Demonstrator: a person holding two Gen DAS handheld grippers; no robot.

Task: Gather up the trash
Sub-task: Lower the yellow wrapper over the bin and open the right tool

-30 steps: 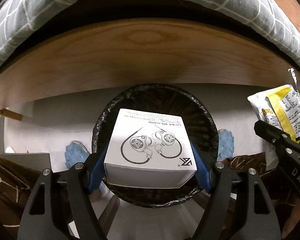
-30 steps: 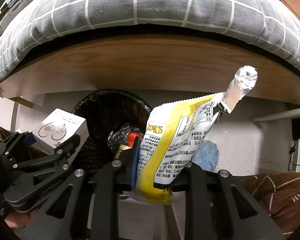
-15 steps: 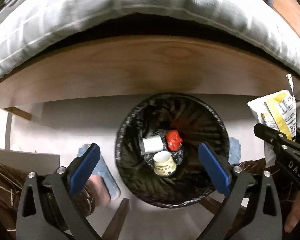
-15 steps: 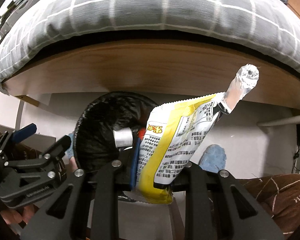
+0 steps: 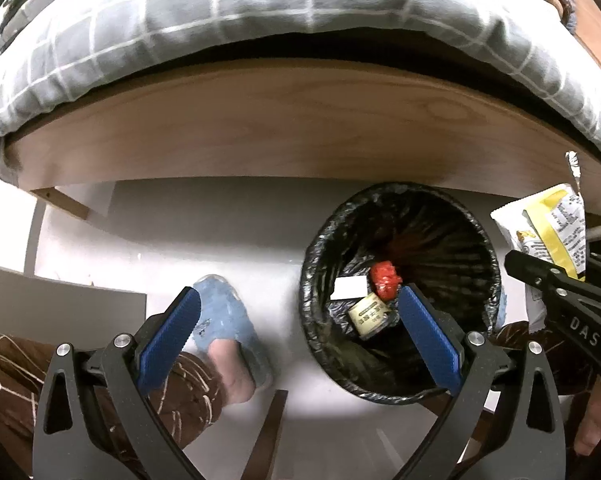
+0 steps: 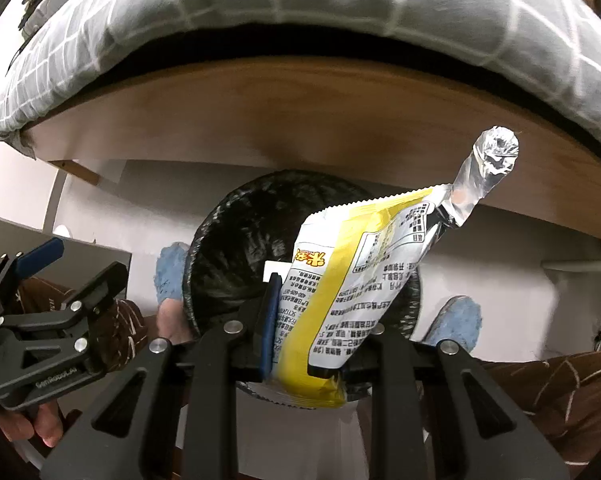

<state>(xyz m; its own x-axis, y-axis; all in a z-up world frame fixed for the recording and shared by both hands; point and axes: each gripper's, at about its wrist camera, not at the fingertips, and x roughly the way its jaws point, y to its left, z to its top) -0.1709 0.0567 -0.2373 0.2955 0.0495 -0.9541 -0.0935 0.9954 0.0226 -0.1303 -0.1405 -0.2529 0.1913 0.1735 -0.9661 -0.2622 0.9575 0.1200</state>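
White box (image 5: 348,289) dropped into bin (image 5: 396,394); wrapper (image 6: 352,280) gripped.

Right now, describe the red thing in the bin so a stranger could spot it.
Below the wooden bed frame stands a round bin lined with a black bag. At its bottom, the red wad lies beside a white box and a cream cup; nothing else there is red and crumpled.
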